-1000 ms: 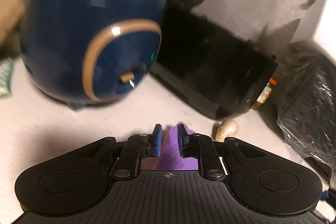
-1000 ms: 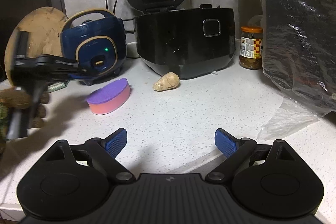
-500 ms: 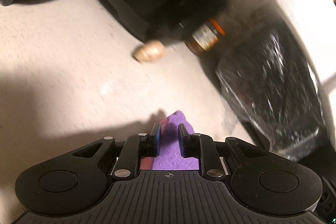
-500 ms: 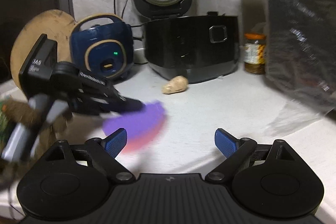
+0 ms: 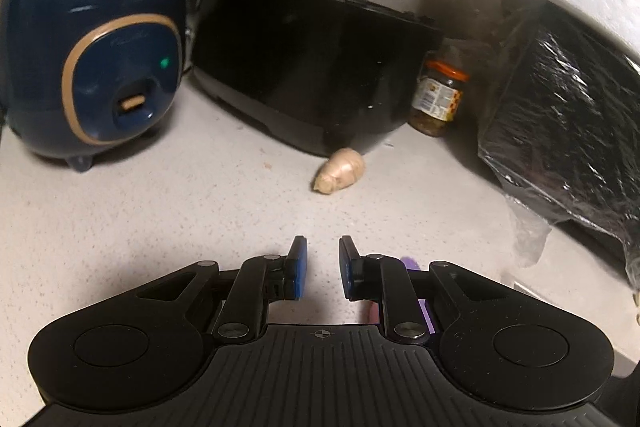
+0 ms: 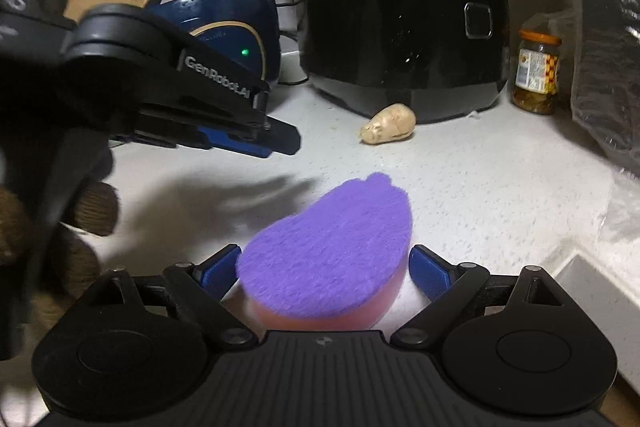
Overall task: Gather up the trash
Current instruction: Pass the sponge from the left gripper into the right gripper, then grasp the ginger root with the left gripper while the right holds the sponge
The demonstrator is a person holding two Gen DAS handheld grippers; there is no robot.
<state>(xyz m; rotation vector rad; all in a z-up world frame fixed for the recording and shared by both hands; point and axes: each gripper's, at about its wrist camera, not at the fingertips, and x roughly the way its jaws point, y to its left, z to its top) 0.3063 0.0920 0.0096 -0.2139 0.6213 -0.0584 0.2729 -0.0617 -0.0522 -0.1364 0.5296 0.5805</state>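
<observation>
Near the front edge of the counter [image 6: 500,179]: a sponge [image 6: 328,247], purple face up and tilted, pink layer beneath. Apparently lies on the counter, though hard to be sure from this angle. Sits squarely between the fingers of the right gripper [image 6: 324,263], jaws wide and just closing in from both sides. A sliver of gap shows at the right pad, so no grasp yet. Probably lined up this way so the flat pads meet the soft sides and squeeze evenly.

To the left and above the counter: the left gripper [image 5: 320,247], released, jaws a narrow slit apart and nothing between them. Held clear of the sponge, likely to leave room for the other hand.

Toward the back edge: a ginger knob [image 6: 387,125], right at the foot of the black cooker [image 6: 404,43], apart from both tools. Possibly further trash to collect.
</observation>
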